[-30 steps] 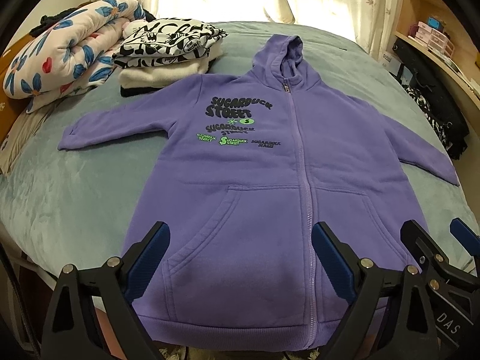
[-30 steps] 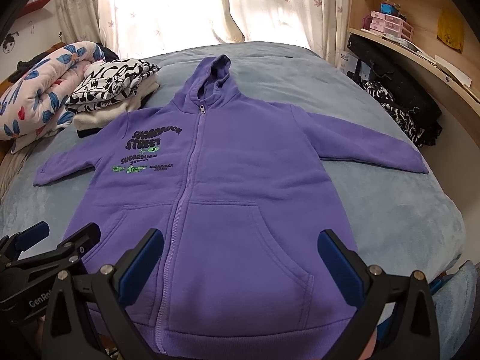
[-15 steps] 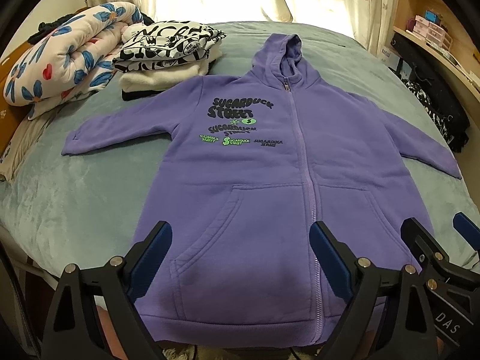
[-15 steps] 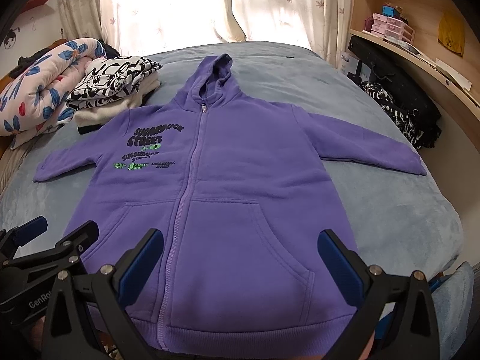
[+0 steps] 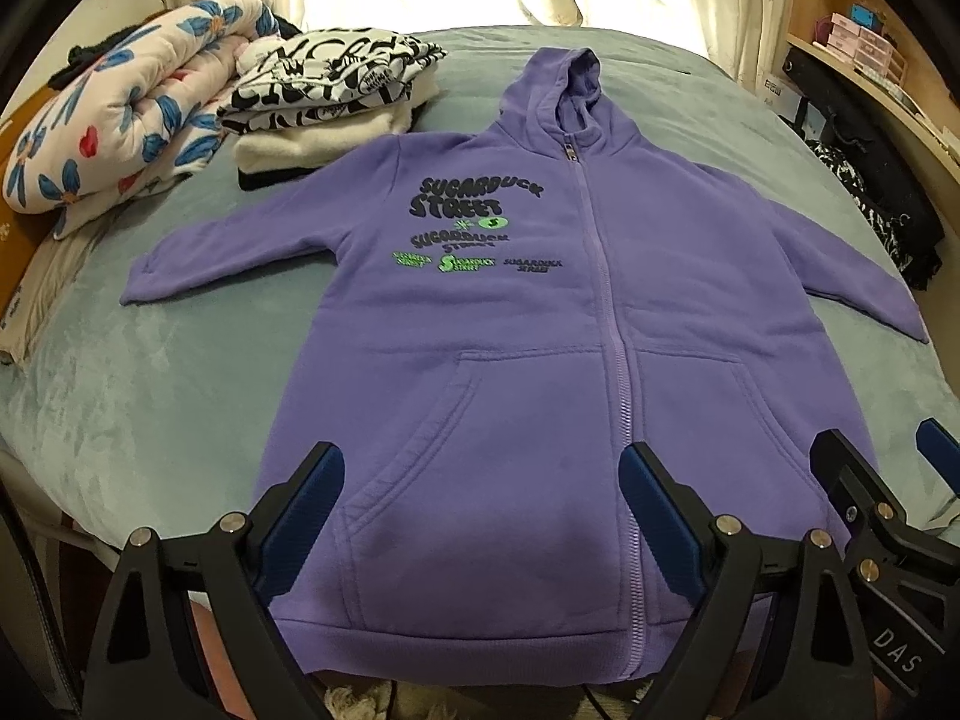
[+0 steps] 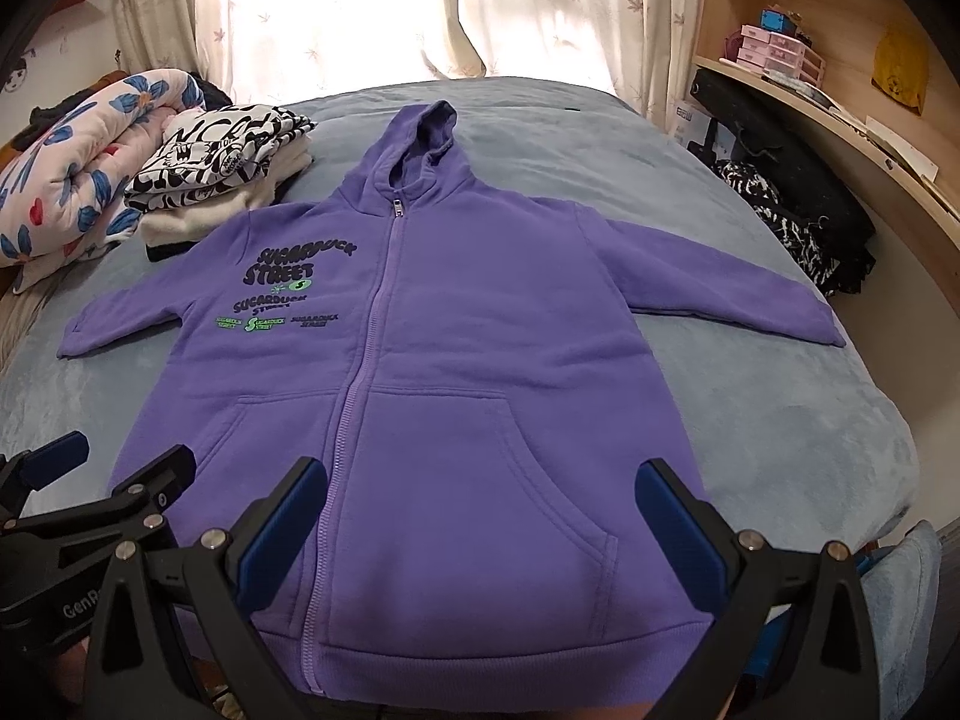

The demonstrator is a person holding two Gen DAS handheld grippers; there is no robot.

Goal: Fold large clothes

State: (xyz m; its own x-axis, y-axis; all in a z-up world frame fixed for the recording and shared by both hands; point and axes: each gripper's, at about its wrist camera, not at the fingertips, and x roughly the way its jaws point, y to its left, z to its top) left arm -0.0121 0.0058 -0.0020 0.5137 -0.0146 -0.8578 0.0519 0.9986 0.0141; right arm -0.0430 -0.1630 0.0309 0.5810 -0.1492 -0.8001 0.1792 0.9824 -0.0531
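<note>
A purple zip-up hoodie with dark and green "Sugarduck Street" print lies flat, face up, on the grey-blue bed, sleeves spread, hood at the far end. It fills the right wrist view too. My left gripper is open and empty, above the hoodie's left pocket near the hem. My right gripper is open and empty, above the right pocket near the hem. The right gripper's fingers show at the lower right of the left wrist view. The left gripper's fingers show at the lower left of the right wrist view.
A stack of folded clothes and a rolled floral quilt sit at the bed's far left. Dark clothes are heaped beside the bed on the right under a wooden shelf. Curtains hang behind the bed.
Both grippers have drawn back and risen slightly, so the hoodie's hem now shows more fully. The hoodie has not moved and both grippers stay open.
</note>
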